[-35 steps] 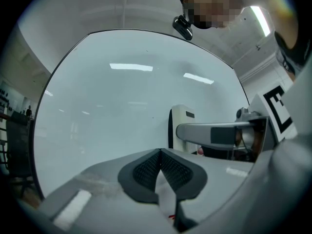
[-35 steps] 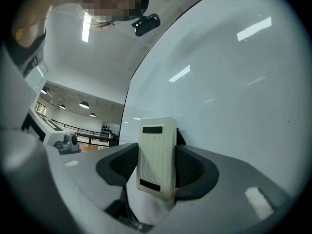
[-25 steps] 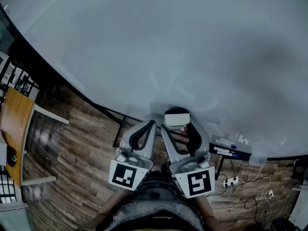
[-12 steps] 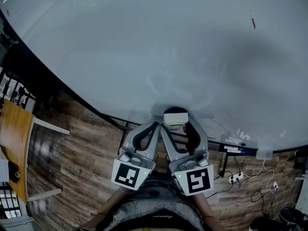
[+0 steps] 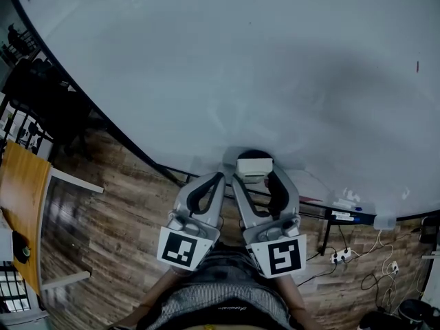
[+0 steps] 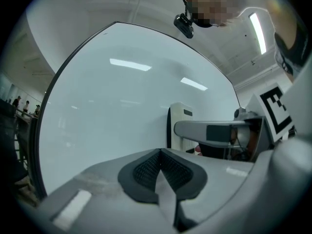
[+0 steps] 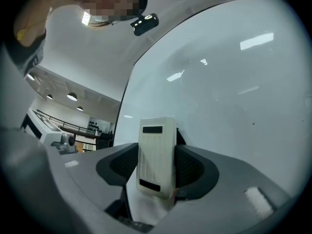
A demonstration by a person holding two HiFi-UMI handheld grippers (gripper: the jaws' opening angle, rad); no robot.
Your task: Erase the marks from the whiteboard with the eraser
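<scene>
Field notes, eraser run.

- Right gripper [image 5: 254,176]: jaws were closed on the eraser [image 5: 254,166], one pad on each long side, with the white plastic back toward its camera. A dark layer showed behind the plastic, probably the felt, turned toward the whiteboard [image 5: 206,60].
- Left gripper [image 5: 218,179]: jaws were pressed together with nothing between them. It sat just beside the right one, idle.
- Eraser position: low on the board, near its bottom edge and roughly centre. I could not tell from any view whether the felt touched the surface.
- Marks: I found only one, a short red mark [image 5: 417,67] far right and higher up, well apart from the eraser. The rest of the board looked clean apart from ceiling-light reflections.
- Step, as I judged it: the eraser was in hand and the board mostly done, with that last stroke left.
- Next move, as I judged it: carry the eraser right and up, set the felt flat, press and wipe across the stroke. The left gripper had no part to play.
- Containers: the tray [image 5: 366,218] on the board's lower right edge held what looked like markers [image 5: 342,215]; the other small items there were too blurred to name.
</scene>
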